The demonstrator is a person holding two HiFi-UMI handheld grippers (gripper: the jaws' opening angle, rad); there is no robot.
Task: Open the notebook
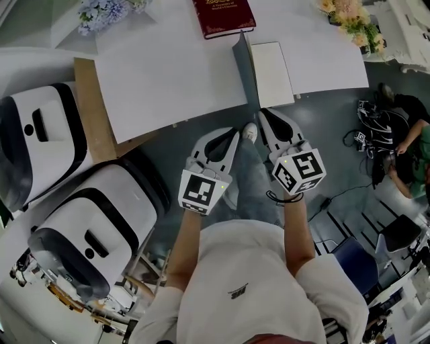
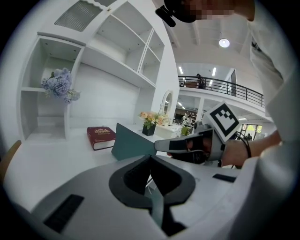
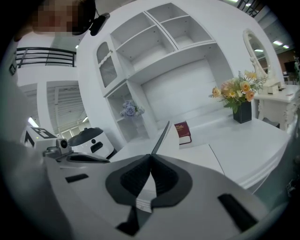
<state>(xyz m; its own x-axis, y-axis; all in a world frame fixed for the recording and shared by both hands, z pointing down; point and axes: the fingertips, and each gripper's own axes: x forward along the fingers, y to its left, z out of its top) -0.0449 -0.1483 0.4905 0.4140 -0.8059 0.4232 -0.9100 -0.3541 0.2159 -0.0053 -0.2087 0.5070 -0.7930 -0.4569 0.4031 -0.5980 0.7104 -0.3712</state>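
Note:
The notebook lies near the front edge of the white table point(image 1: 168, 74), its white page point(image 1: 272, 72) flat and its grey-teal cover point(image 1: 243, 64) standing up on edge. My right gripper point(image 1: 261, 111) is shut, its tips pinching the cover's near corner. In the right gripper view the cover point(image 3: 161, 135) rises straight from the closed tips point(image 3: 151, 156). From the left gripper view the cover point(image 2: 133, 147) leans up with the right gripper point(image 2: 187, 145) at its edge. My left gripper point(image 1: 235, 133) is shut and empty, off the table over the floor.
A red book point(image 1: 223, 16) lies behind the notebook. Purple flowers point(image 1: 101, 10) and peach flowers point(image 1: 353, 20) stand at the back corners. A wooden board point(image 1: 91, 107) and two white machines point(image 1: 40, 134) point(image 1: 94, 228) are to the left. A seated person point(image 1: 410, 148) is at right.

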